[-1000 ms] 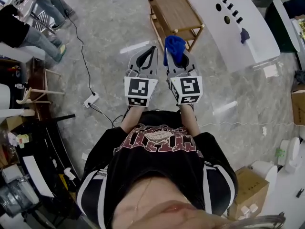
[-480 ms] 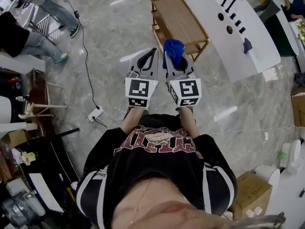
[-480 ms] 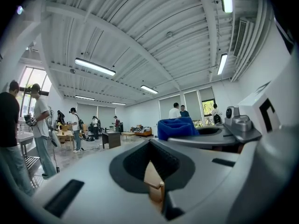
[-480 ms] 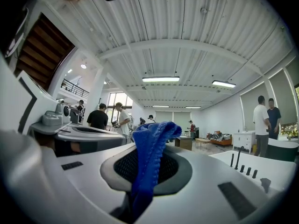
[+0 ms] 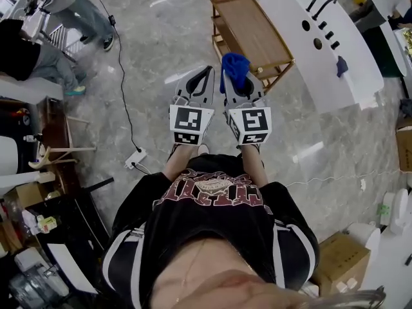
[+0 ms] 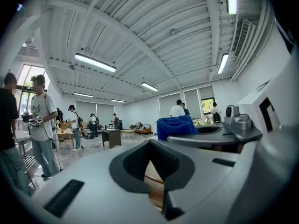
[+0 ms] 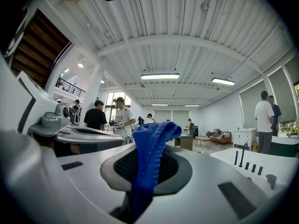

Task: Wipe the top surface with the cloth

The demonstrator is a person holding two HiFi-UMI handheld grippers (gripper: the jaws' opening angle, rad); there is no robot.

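In the head view, the left gripper (image 5: pixel 206 69) and the right gripper (image 5: pixel 241 85) sit side by side at the centre of the frame, held out in front of the person (image 5: pixel 212 237), with both marker cubes facing the camera. In the left gripper view, the left gripper's jaws are together at the tips and hold nothing; a narrow slit between them shows only a strip of wood beyond. In the right gripper view, the right gripper's jaws are clamped on the blue cloth (image 5: pixel 235 68). The cloth stands up out of the jaw recess, and its bunched top folds over above the tips. In the head view, the cloth lies just above centre, at the lower left edge of the wooden table (image 5: pixel 252 28), which occupies the upper centre of the frame. Whether the cloth touches the table cannot be told. The table has a flat top with a raised rail at its far end. A white counter (image 5: pixel 322 76) with a black faucet (image 5: pixel 324 5) lies at the upper right and carries a small dark blue cloth (image 5: pixel 341 66). A power strip (image 5: pixel 135 158) rests on the grey floor at centre left. Other people (image 5: pixel 71 5) stand at the upper left
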